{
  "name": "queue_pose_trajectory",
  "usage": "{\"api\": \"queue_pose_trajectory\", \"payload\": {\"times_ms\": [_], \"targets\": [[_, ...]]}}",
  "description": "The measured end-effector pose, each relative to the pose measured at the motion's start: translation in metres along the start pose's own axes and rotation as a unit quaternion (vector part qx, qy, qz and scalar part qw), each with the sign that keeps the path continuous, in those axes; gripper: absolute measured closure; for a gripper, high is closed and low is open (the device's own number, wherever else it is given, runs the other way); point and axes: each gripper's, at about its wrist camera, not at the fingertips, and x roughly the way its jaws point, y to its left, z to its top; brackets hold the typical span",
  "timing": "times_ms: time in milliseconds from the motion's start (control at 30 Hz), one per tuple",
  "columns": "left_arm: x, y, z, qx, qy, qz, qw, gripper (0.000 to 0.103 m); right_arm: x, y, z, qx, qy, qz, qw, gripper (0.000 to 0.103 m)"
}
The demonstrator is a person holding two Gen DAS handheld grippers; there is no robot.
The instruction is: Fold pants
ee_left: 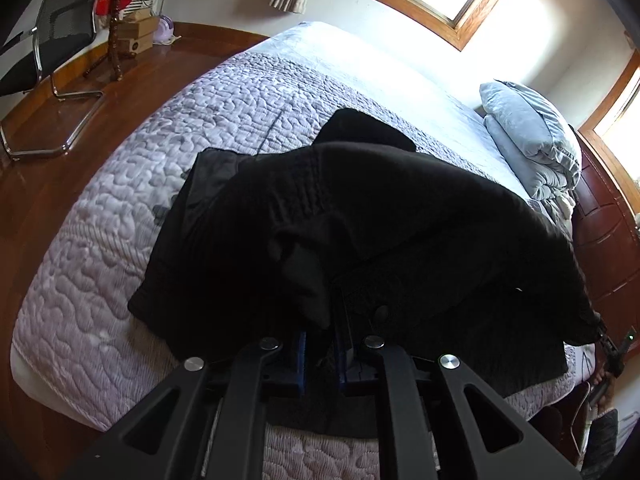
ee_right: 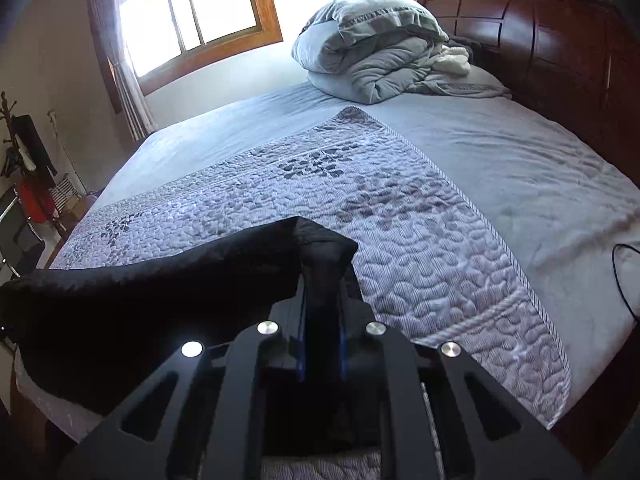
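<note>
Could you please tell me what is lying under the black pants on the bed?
The pants lie over a quilted cover on the bed; both grippers pinch their near edge. What the cloth hides beneath cannot be seen.

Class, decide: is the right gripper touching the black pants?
Touching. The right wrist view shows the right gripper shut on a bunched fold of the black pants.

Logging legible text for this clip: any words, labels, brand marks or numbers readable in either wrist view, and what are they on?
No text can be read in either view.
Stacked brown cardboard boxes on the wooden floor: a round dark mark on the lowest, too small and blurred to read.
Black pants on the grey quilted bedspread: no label shows.
</note>
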Motion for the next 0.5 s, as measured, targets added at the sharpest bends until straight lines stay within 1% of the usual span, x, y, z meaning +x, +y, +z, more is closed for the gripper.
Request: {"api": "queue_pose_trajectory", "payload": {"times_ms": [100, 200, 300, 333, 367, 400, 433, 467, 500], "targets": [[0.0, 0.003, -0.007, -0.005, 0.001, -0.003, 1.0, 0.092, 0.001, -0.002, -0.02, 0.002, 0.014, -0.01, 1.0, 0.093], [0.003, 0.005, -0.015, 0.006, 0.009, 0.013, 0.9999, 0.089, 0.009, -0.002, -0.041, 0.001, 0.039, -0.022, 0.999, 0.093], [0.004, 0.005, -0.026, 0.017, 0.017, 0.039, 0.999, 0.08, 0.017, -0.001, -0.062, -0.005, 0.063, -0.034, 0.997, 0.092], [0.003, 0.006, -0.031, 0.017, 0.019, 0.051, 0.9984, 0.077, 0.019, -0.001, -0.066, -0.006, 0.069, -0.039, 0.997, 0.091], [0.001, 0.007, -0.035, 0.016, 0.018, 0.062, 0.9978, 0.069, 0.02, -0.001, -0.07, -0.009, 0.073, -0.046, 0.996, 0.086], [-0.004, 0.009, -0.041, 0.014, 0.013, 0.072, 0.9972, 0.063, 0.022, -0.002, -0.073, -0.008, 0.077, -0.051, 0.996, 0.084], [-0.009, 0.012, -0.047, 0.01, 0.009, 0.083, 0.9965, 0.044, 0.021, -0.003, -0.075, -0.004, 0.078, -0.053, 0.996, 0.075], [-0.013, 0.013, -0.05, 0.005, 0.008, 0.089, 0.996, 0.026, 0.021, -0.004, -0.076, 0.0, 0.082, -0.057, 0.995, 0.059], [-0.019, 0.014, -0.055, -0.001, 0.003, 0.094, 0.9956, 0.024, 0.019, -0.005, -0.076, 0.003, 0.084, -0.063, 0.994, 0.054]]}}
